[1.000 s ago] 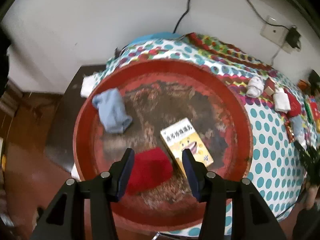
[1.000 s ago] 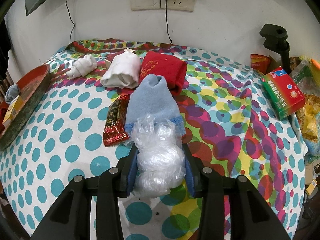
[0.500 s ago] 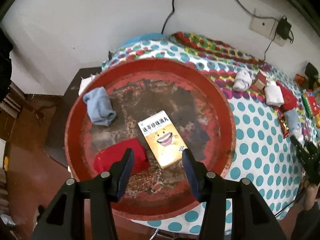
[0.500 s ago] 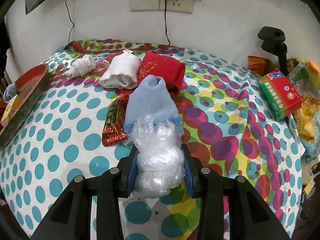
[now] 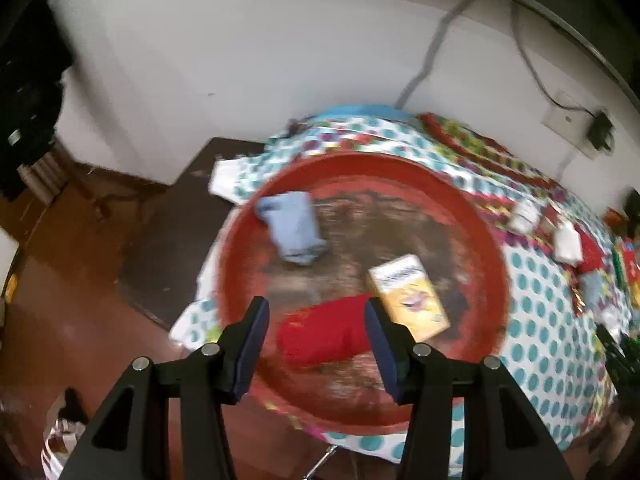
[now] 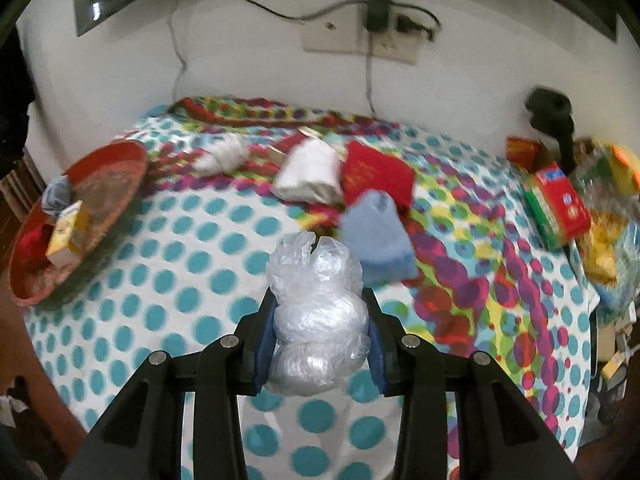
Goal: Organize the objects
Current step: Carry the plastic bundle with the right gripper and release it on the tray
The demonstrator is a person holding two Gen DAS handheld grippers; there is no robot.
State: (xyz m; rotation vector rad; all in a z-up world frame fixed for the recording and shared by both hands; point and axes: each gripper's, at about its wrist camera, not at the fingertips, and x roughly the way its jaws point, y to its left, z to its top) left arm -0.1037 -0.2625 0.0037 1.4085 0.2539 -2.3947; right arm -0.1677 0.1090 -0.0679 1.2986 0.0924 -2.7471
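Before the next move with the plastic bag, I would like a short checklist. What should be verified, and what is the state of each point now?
1. Right gripper shut on the crumpled plastic bag: ok, both pads press its sides.
2. Bag lifted clear of the dotted tablecloth: cannot tell, the view is blurred.
3. Left gripper empty: ok, jaws apart, nothing between the pads.
4. Free room in the red tray: ok, bare floor remains around the blue sock, the yellow box and the red cloth.
5. Left gripper out of the way above the tray: not ok, it hangs over the tray's near side.
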